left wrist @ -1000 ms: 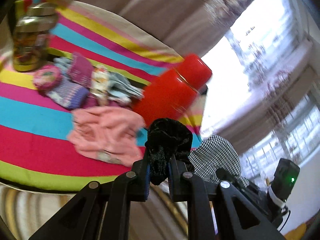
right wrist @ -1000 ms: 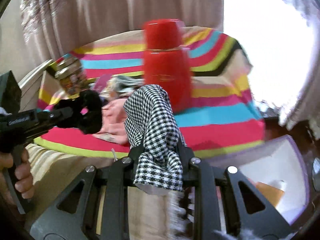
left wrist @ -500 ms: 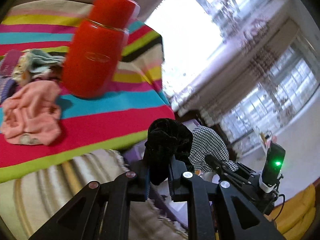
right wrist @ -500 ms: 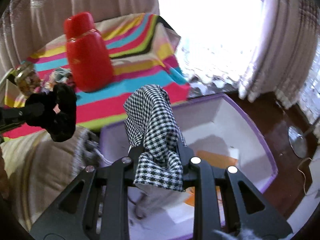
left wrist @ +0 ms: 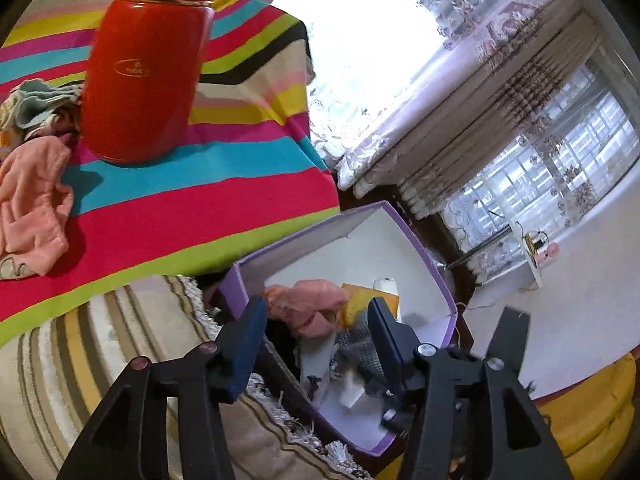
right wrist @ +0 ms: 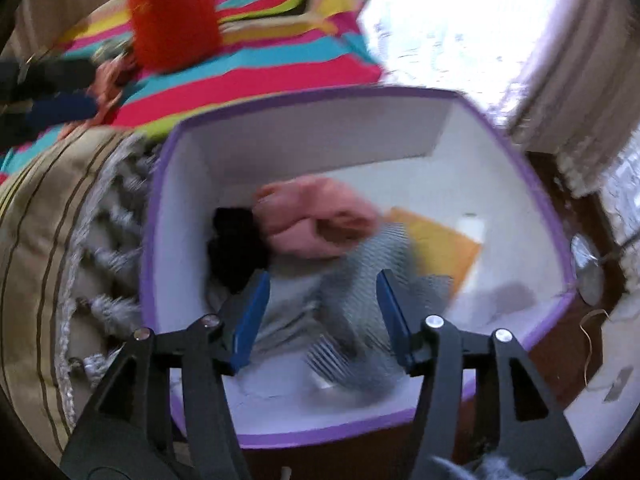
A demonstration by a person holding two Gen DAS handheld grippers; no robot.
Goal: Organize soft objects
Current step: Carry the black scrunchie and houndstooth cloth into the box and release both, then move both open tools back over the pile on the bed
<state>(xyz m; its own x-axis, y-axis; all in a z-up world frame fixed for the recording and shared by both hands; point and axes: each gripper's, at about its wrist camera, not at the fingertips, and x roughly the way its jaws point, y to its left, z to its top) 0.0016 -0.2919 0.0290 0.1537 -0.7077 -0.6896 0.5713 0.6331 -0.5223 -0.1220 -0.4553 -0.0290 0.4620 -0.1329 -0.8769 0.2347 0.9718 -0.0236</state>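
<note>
A purple-rimmed white box [left wrist: 424, 248] [right wrist: 360, 96] stands below both grippers. Inside it lie a pink cloth [left wrist: 308, 304] [right wrist: 316, 220], a black velvet scrunchie [right wrist: 236, 244] and a black-and-white checked cloth [left wrist: 360, 348] [right wrist: 372, 264], the last blurred. My left gripper [left wrist: 316, 344] hangs over the box's near corner, its jaws opening with nothing between the pads. My right gripper [right wrist: 324, 312] is above the box's middle, its jaws also opening, and the checked cloth is loose beneath them. The left gripper's blue pad [right wrist: 60, 108] shows at the far left.
A red flask [left wrist: 144, 72] [right wrist: 172, 20] stands on a bright striped cloth [left wrist: 200, 200] with a pink garment [left wrist: 32, 200] and other small fabrics [left wrist: 32, 108] beside it. A beige fringed blanket [left wrist: 80, 340] lies left of the box. Orange paper [right wrist: 436, 248] lies on the box's floor.
Both grippers swung from the striped cloth to over the box and opened. The scrunchie left the left pads and the checked cloth left the right pads; both now lie in the box.
</note>
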